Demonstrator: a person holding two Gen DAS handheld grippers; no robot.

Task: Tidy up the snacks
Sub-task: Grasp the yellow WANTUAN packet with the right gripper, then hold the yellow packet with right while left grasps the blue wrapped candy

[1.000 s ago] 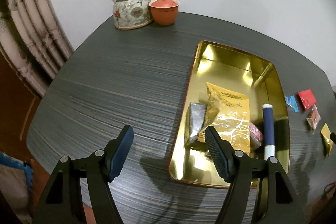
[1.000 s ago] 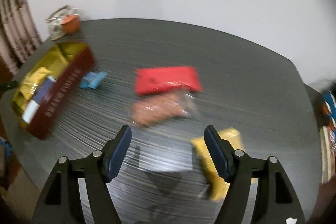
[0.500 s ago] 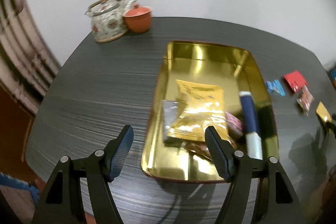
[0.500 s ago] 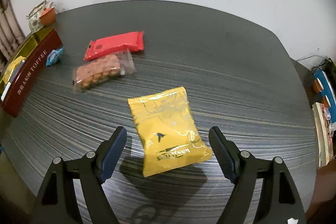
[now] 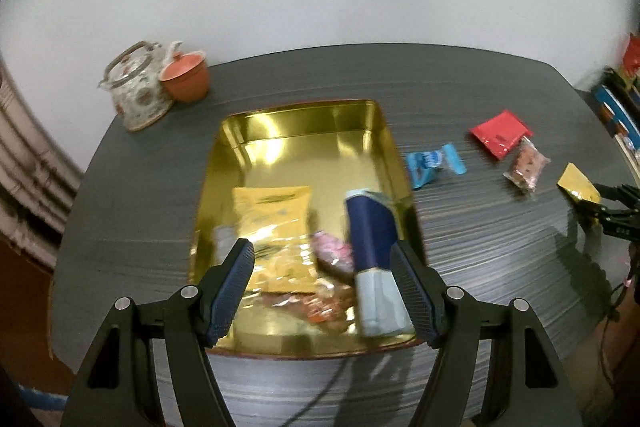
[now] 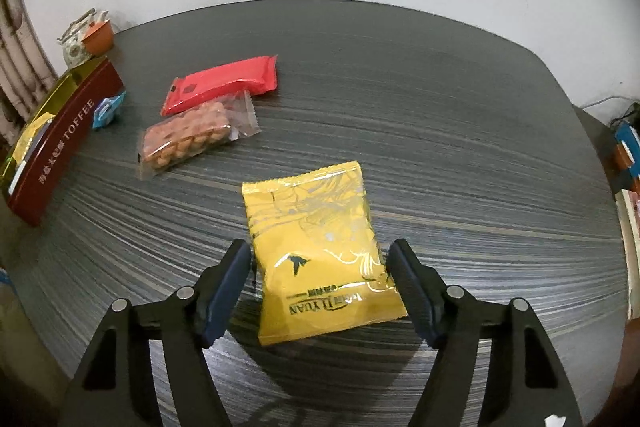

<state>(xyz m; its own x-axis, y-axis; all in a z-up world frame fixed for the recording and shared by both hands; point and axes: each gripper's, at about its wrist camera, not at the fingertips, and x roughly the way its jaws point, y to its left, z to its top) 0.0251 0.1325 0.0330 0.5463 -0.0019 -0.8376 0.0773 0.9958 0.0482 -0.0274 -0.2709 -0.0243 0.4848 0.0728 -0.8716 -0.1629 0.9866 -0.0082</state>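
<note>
So my right gripper has the yellow packet between jaws that just narrowed, not yet pinching. Next I squeeze and carry it to the tin; left gripper hovers there, jaws spread and empty.

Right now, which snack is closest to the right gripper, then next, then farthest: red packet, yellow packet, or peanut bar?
1. Yellow packet, between the right gripper fingers.
2. Peanut bar, up and left.
3. Red packet, just behind the peanut bar.

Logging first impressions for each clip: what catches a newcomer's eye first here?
The bright yellow foil snack packet lies on the dark striped table, between the right gripper's open jaws. To the left, the shiny gold-lined tin already holds several snacks, among them a navy blue stick pack.
</note>
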